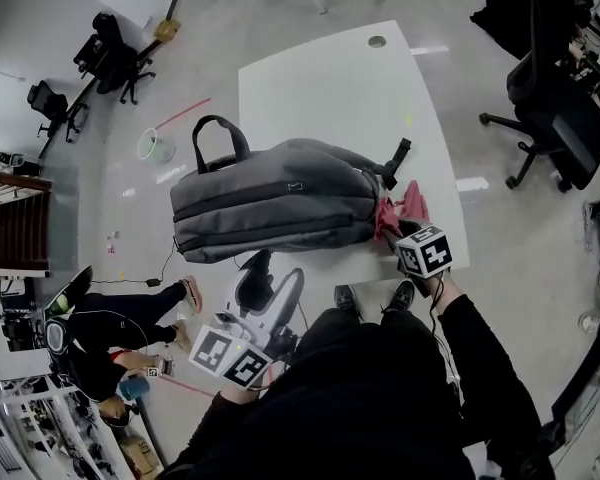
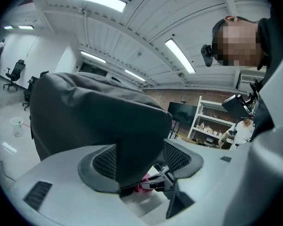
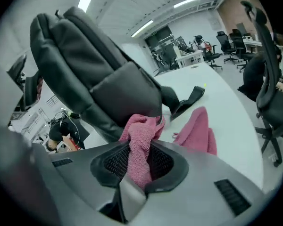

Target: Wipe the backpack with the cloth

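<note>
Now | left hand-held gripper: grips backpack | right hand-held gripper: grips cloth | chair nearby

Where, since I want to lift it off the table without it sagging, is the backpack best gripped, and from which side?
Probably the carry handle: it arches clear of the backpack's top edge, past the table's left edge in the head view, leaving an open loop. Come from that left side and close the fingers across the strap's crown.

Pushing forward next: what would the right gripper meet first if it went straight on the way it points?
Probably the near end of the grey backpack, close ahead; the pink cloth clamped in the right gripper would press against it first. The gap is unclear.
</note>
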Demonstrator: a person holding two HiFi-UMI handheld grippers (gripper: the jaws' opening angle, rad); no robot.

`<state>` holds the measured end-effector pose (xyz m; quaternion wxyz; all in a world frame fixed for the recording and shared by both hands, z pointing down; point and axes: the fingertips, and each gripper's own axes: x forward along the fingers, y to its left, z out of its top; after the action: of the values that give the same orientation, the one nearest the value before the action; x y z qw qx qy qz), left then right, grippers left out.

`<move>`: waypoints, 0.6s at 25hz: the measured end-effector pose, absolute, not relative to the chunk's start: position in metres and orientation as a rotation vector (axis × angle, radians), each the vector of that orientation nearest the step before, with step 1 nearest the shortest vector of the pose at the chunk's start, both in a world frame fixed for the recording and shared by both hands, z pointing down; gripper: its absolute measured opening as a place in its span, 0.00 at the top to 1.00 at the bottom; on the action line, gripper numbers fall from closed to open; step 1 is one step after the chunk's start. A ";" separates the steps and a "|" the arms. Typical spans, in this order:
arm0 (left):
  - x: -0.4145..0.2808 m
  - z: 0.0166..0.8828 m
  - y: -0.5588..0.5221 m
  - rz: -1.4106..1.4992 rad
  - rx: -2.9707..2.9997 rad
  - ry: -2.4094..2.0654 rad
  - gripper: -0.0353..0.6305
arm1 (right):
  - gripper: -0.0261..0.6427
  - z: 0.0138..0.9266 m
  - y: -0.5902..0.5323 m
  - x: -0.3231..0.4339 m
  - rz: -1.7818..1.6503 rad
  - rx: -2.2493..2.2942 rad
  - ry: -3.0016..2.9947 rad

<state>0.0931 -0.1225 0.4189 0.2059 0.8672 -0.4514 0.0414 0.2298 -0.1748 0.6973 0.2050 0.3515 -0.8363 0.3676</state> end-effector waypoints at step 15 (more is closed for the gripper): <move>0.079 0.435 -0.121 0.131 2.426 -1.196 0.50 | 0.83 0.437 -0.175 0.223 0.955 1.012 -3.072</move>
<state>0.0793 -0.1208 0.4355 0.2152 0.8748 -0.4315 0.0472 0.2232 -0.1747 0.4366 -0.1149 0.2981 -0.9049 0.2813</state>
